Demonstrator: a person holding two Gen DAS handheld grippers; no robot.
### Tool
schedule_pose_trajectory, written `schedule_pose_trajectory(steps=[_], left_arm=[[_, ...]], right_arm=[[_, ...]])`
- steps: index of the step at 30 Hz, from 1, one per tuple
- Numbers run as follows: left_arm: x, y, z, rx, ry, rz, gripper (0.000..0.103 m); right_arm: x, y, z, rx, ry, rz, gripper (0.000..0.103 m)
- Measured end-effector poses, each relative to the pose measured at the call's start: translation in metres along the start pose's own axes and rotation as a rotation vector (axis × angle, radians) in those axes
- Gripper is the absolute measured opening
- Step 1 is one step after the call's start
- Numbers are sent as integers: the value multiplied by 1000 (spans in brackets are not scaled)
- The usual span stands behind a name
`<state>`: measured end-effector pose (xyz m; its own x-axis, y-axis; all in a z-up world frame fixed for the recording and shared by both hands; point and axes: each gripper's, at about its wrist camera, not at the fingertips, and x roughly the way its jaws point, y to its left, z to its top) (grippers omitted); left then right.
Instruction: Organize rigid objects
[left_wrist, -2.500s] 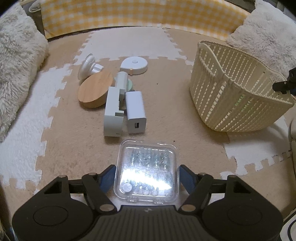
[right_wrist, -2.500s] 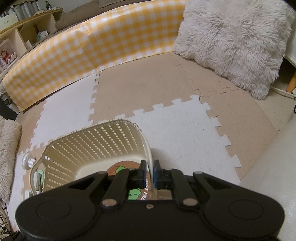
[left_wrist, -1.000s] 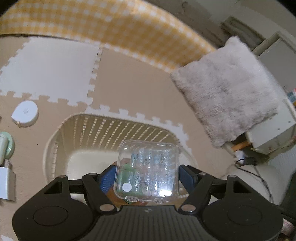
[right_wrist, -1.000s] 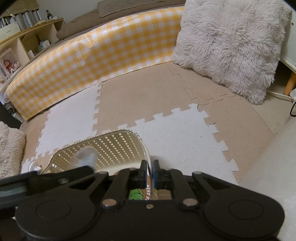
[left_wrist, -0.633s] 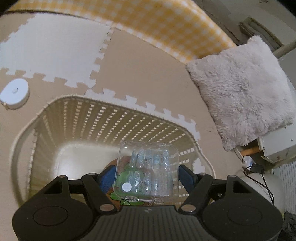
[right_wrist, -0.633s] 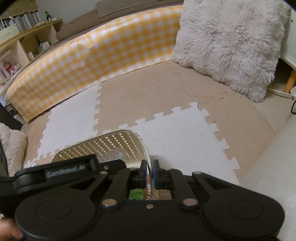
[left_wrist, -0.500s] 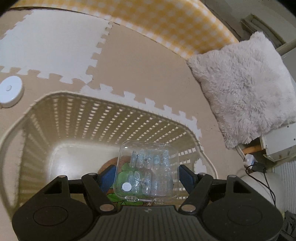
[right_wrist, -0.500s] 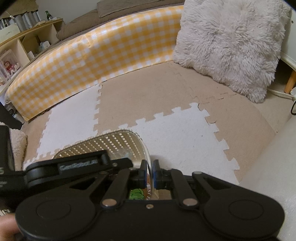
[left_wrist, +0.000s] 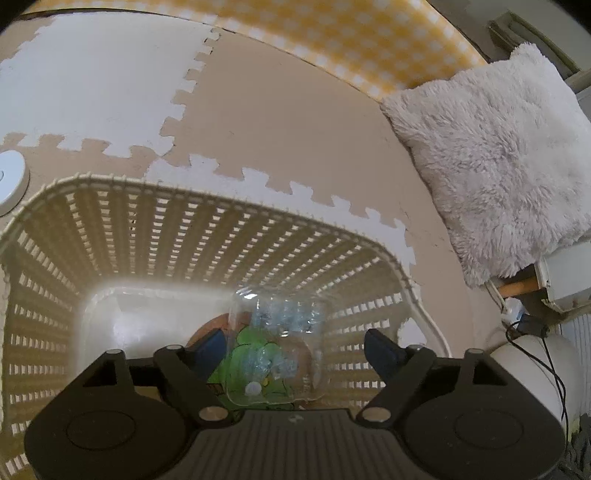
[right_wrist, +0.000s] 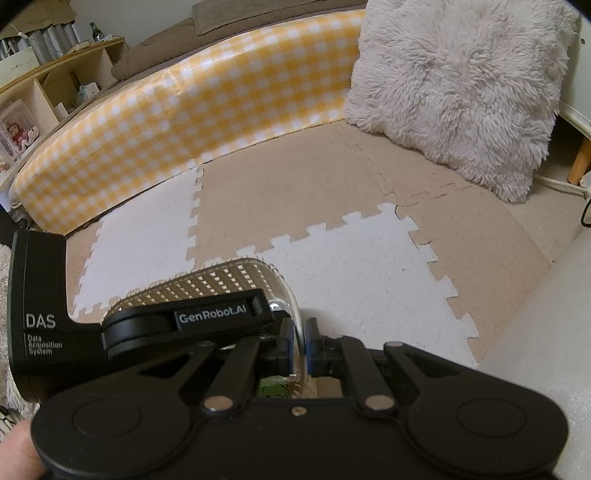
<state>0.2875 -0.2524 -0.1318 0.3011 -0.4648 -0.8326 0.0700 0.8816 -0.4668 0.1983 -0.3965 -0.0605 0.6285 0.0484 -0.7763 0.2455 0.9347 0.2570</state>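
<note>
Now the left gripper (left_wrist: 293, 345) hangs above the cream lattice basket (left_wrist: 207, 236), its jaws spread wide, with a clear gap between each blue pad and the clear plastic case (left_wrist: 275, 350) seen between them. That case, blurred and see-through, lies inside the basket's opening and below the pads; whether it touches the bottom cannot be told. Through it and beneath it shows a round item with a green cartoon print (left_wrist: 255, 343), lying on the basket floor. The rest of the basket floor is washed out by bright glare.

Meanwhile the right gripper (right_wrist: 300, 349) has its jaws pressed on the basket's thin rim handle (right_wrist: 295, 314), pinching it between the blue pads. In the right wrist view the left gripper's black body, lettered "GenRobot.AI" and "DAS", reaches across from the left over the basket.

Outside the basket, a white round device (left_wrist: 9, 182) lies on the floor mat at the far left edge of the left wrist view, just beside the basket's outer wall. The floor is made of interlocking beige and white foam tiles (right_wrist: 295, 184). A yellow checked bumper (right_wrist: 166, 122) runs along the mat's far edge, and a shaggy pale cushion (right_wrist: 458, 85) leans at the right.
</note>
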Motion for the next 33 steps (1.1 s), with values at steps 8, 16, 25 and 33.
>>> schedule_pose_trajectory(steps=[8, 16, 25, 33], left_arm=[[-4, 1, -1, -7, 13, 11, 90], [-21, 5, 1, -20, 14, 5, 100], [-63, -5, 4, 22, -29, -56, 102], [-121, 7, -13, 77, -126, -85, 103]], right_arm=[[0, -1, 0, 2, 0, 3, 7], [1, -2, 0, 7, -1, 8, 7], [4, -3, 0, 11, 12, 11, 7], [3, -2, -1, 3, 12, 7, 7]])
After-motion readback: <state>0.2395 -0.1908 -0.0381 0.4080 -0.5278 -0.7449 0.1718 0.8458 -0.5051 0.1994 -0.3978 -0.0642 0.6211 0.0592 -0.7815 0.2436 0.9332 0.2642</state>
